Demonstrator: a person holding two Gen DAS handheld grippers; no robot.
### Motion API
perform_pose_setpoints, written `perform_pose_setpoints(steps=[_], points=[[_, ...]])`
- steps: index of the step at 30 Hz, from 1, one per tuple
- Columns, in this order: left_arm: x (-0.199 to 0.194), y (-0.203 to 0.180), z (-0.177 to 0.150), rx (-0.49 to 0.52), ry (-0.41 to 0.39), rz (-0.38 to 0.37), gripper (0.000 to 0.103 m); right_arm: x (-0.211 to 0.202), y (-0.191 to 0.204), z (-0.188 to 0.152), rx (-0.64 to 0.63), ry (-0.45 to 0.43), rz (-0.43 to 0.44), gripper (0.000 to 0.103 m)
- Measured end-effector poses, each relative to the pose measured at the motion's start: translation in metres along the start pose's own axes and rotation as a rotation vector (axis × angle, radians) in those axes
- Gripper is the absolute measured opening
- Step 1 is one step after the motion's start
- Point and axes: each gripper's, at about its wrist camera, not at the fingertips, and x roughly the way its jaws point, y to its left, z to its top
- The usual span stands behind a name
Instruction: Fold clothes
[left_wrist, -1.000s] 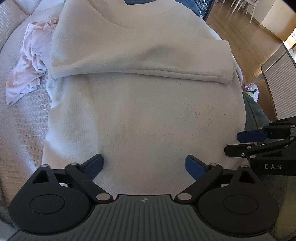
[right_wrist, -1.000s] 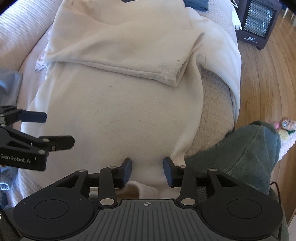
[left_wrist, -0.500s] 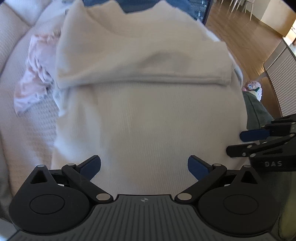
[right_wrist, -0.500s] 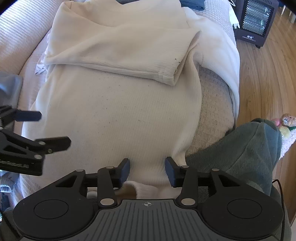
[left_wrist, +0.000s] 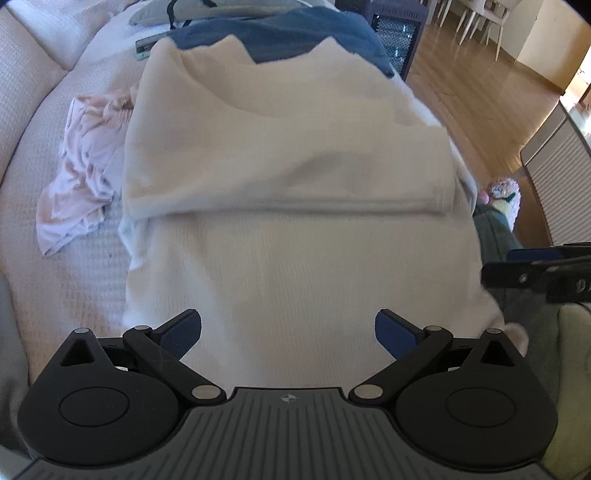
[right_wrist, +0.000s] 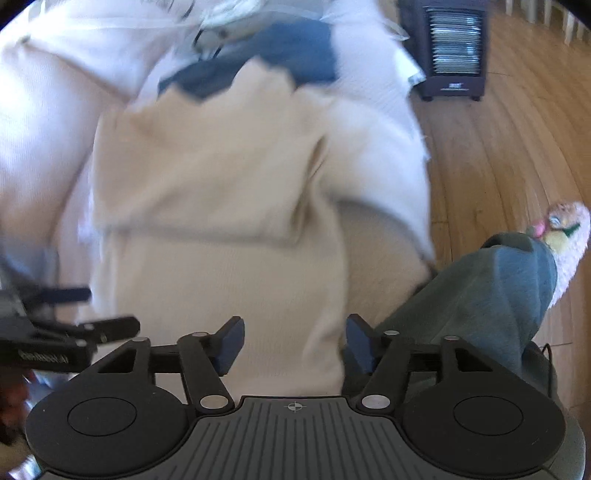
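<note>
A cream sweater lies flat on the pale quilted cushion, with a sleeve folded straight across its chest. My left gripper hovers over the sweater's lower part, open wide with nothing held. My right gripper is over the sweater's lower right edge. Its jaws are opening, the cloth lies below them, and the pads press on nothing. Each gripper shows at the edge of the other's view: the right gripper and the left gripper. The right wrist view is blurred.
A crumpled pink garment lies left of the sweater, and a blue garment beyond its collar. A person's leg in green trousers and a fluffy slipper are on the right. A heater stands on the wooden floor.
The right gripper's jaws have widened and the bunched hem between them is gone from view. Both grippers have lifted away from the sweater, so more of the far end shows.
</note>
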Motion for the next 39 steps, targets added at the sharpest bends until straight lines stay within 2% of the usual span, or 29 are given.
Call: perform_pose_setpoints(steps=[4, 8, 13, 18, 24, 27, 31, 35, 37, 38, 39], points=[[0.001, -0.006, 0.014, 0.006, -0.017, -0.021, 0.102, -0.003, -0.013, 0.017, -0.009, -0.014, -0.073, 0.062], [0.009, -0.011, 0.022, 0.009, -0.020, -0.043, 0.102, -0.005, -0.030, 0.029, 0.011, -0.048, -0.075, 0.062], [0.019, -0.008, 0.028, 0.006, 0.001, -0.045, 0.102, 0.003, -0.061, 0.044, 0.112, -0.104, -0.047, 0.063], [0.039, -0.006, 0.030, 0.008, 0.049, -0.044, 0.102, 0.016, -0.082, 0.061, 0.163, -0.140, -0.057, 0.066], [0.063, -0.005, 0.027, 0.024, 0.100, -0.038, 0.103, 0.055, -0.120, 0.071, 0.247, -0.026, -0.031, 0.066], [0.067, -0.004, 0.030, 0.021, 0.113, -0.041, 0.103, 0.059, -0.112, 0.066, 0.182, 0.015, 0.038, 0.066], [0.069, -0.002, 0.033, 0.011, 0.124, -0.045, 0.103, 0.062, -0.093, 0.057, 0.079, 0.070, 0.020, 0.066], [0.069, -0.003, 0.032, 0.015, 0.121, -0.037, 0.103, 0.074, -0.086, 0.055, 0.043, 0.036, -0.039, 0.064], [0.066, -0.002, 0.031, 0.012, 0.119, -0.039, 0.103, 0.076, -0.085, 0.056, 0.039, 0.017, -0.033, 0.046], [0.065, -0.001, 0.031, 0.006, 0.116, -0.042, 0.103, 0.075, -0.084, 0.057, 0.038, 0.007, -0.020, 0.028], [0.063, 0.000, 0.031, 0.001, 0.114, -0.045, 0.103, 0.073, -0.084, 0.058, 0.044, -0.003, -0.019, 0.018]])
